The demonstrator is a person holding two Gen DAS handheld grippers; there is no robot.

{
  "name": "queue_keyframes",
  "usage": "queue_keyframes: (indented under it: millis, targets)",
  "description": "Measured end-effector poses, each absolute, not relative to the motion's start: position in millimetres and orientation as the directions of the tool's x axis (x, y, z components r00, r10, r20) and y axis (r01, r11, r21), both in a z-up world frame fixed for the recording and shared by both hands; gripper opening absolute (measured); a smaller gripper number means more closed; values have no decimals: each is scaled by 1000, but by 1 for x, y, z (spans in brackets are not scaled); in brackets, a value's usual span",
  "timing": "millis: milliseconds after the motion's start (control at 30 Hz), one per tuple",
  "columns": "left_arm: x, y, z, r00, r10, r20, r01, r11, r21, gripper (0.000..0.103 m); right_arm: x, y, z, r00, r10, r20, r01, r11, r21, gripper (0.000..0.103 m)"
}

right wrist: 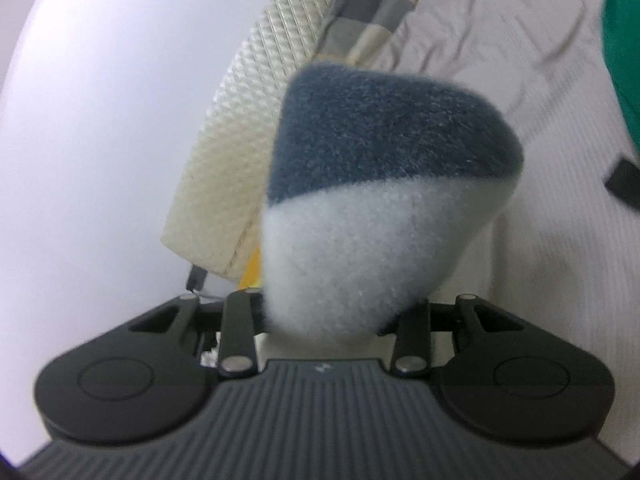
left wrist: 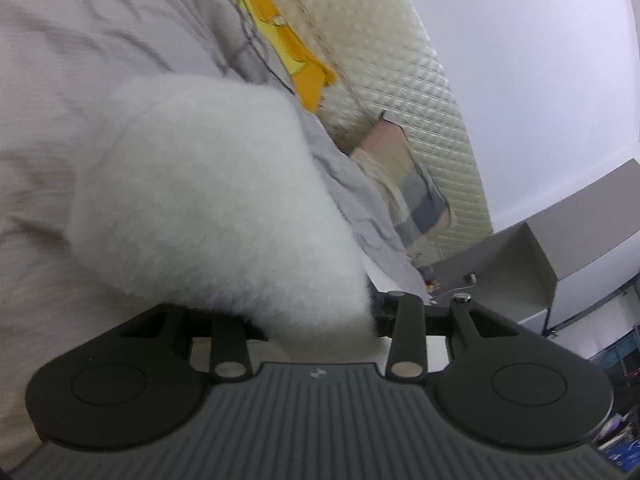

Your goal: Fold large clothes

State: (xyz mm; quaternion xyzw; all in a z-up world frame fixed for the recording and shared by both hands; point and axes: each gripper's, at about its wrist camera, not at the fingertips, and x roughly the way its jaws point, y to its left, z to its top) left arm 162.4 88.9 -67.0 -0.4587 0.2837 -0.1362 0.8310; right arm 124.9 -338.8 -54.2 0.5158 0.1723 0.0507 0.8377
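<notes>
A fold of white fleece (left wrist: 216, 200) was clamped in the left gripper (left wrist: 316, 320), bunched against the grey sheet (left wrist: 80, 40) beside the quilted mattress (left wrist: 432, 92). A blue-and-white fold of the fleece was pinched in the right gripper (right wrist: 324, 320), right of the mattress.

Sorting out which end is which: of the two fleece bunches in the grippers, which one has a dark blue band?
The bunch in the right gripper: its fleece is dark blue above, white below. The left gripper holds plain white fleece.

Left claw (left wrist: 316, 320), right claw (right wrist: 328, 320): both clamped on fabric.
</notes>
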Motion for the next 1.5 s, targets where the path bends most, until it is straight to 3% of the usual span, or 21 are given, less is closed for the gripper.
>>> queue_keyframes:
  millis: [400,600,767,1033,1200,1500]
  targets:
    - [305,-13,16,777,-560,-290,97,561,-822,44,226,-429,2,971,217,-102,3,413,911,42]
    - [394,-71,24,763,-592,-258,170,570,-804,44,283,-476,9,973,211,-89,-22,472,881,42]
    - [460,-120,-5,736,-637,-231,233,558,-797,44,318,-520,-6,981,183,-67,-38,516,856,42]
    - [529,-181,-89,702,-644,-303,219,600,-769,44,354,-561,-87,987,108,-120,44,537,842,42]
    - [534,-188,-148,667,-642,-378,222,656,-721,44,357,-573,-161,962,124,-245,165,450,877,42]
    - [515,-179,-188,659,-643,-391,242,673,-699,52,335,-565,-209,962,127,-241,177,381,908,50]
